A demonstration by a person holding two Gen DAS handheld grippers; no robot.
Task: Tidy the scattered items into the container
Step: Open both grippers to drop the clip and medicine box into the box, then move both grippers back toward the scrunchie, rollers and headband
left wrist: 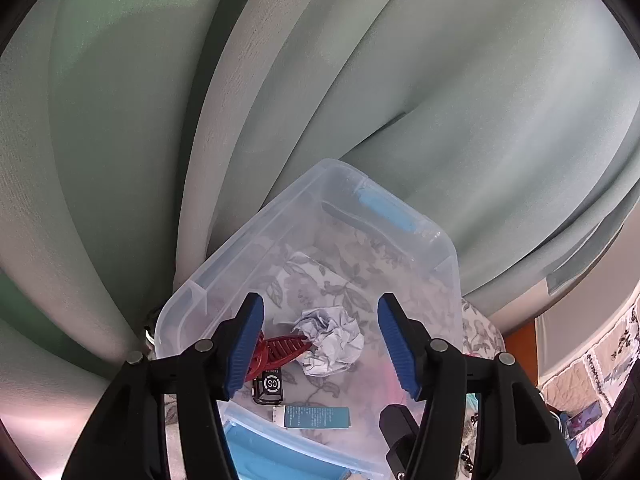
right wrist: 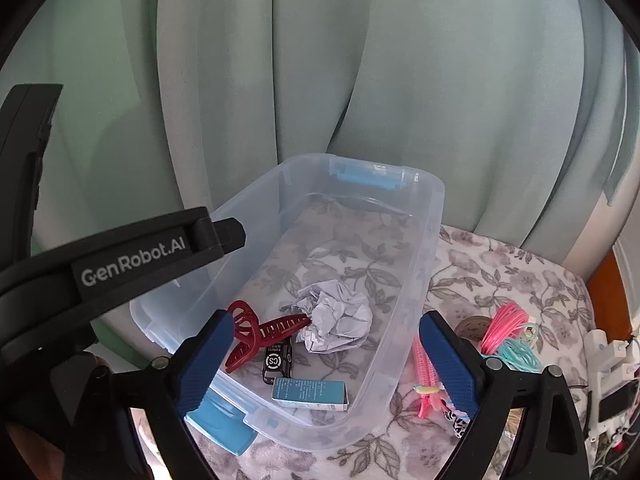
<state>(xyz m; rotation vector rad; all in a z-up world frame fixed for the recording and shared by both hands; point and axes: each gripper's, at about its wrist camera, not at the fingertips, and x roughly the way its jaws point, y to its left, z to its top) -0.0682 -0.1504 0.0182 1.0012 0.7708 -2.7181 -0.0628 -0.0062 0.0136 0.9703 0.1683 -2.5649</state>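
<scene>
A clear plastic bin point(right wrist: 416, 272) with blue latches stands on a floral cloth. Inside lie a crumpled paper ball point(right wrist: 338, 320), a red hair claw point(right wrist: 264, 330), a black key fob point(right wrist: 277, 360) and a small teal box point(right wrist: 310, 392). All show in the left wrist view too: bin point(left wrist: 256, 240), paper point(left wrist: 330, 334), claw point(left wrist: 280, 348), fob point(left wrist: 269, 388), box point(left wrist: 316, 416). My left gripper point(left wrist: 320, 344) is open and empty above the bin. My right gripper point(right wrist: 322, 360) is open and empty over the bin's near end. The left gripper's body point(right wrist: 120, 260) shows at left.
On the cloth right of the bin lie a pink hair roller point(right wrist: 426, 372), a coiled pink cord point(right wrist: 506, 320), a teal cord point(right wrist: 516, 354) and a round brown item point(right wrist: 472, 326). Pale green curtains point(right wrist: 320, 80) hang right behind. A white stand point(right wrist: 608, 356) is at far right.
</scene>
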